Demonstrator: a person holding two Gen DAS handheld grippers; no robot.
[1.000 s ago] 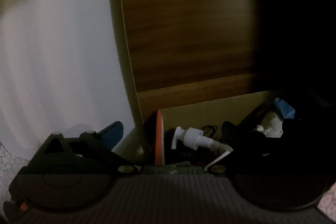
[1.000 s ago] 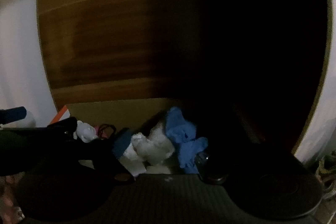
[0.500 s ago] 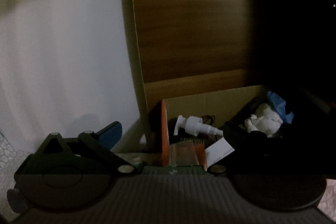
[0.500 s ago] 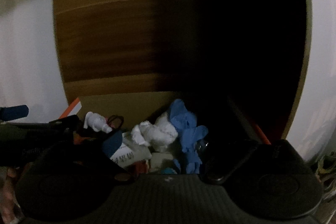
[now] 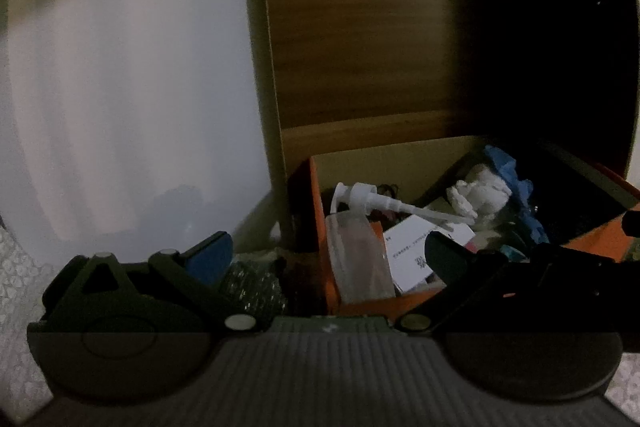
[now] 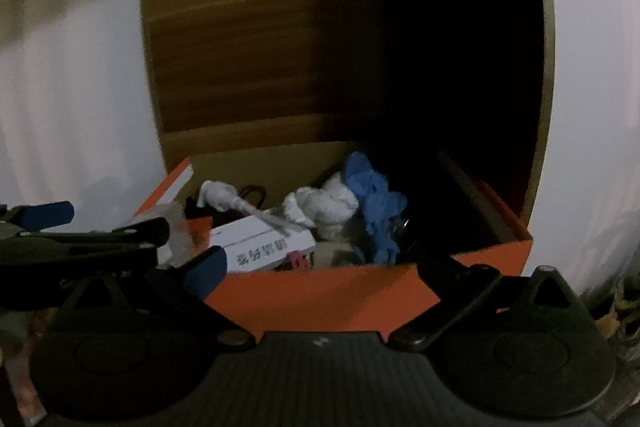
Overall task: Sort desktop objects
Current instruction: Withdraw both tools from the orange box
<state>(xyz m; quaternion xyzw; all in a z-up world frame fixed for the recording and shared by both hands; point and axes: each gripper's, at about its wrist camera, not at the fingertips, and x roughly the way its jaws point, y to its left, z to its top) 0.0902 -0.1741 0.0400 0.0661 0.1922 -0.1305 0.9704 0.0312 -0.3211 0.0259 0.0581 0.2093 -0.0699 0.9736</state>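
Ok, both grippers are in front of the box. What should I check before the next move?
1. Right gripper empty: ok, its jaws are opening and nothing is gripped.
2. Left gripper open: ok, its pads are clear of the pump bottle.
3. Orange box upright and open-topped: ok.
4. Contents inside the walls: ok. The white carton, crumpled tissue and blue glove all lie in it.
5. Items left outside the box: cannot tell, the surroundings are too dark.
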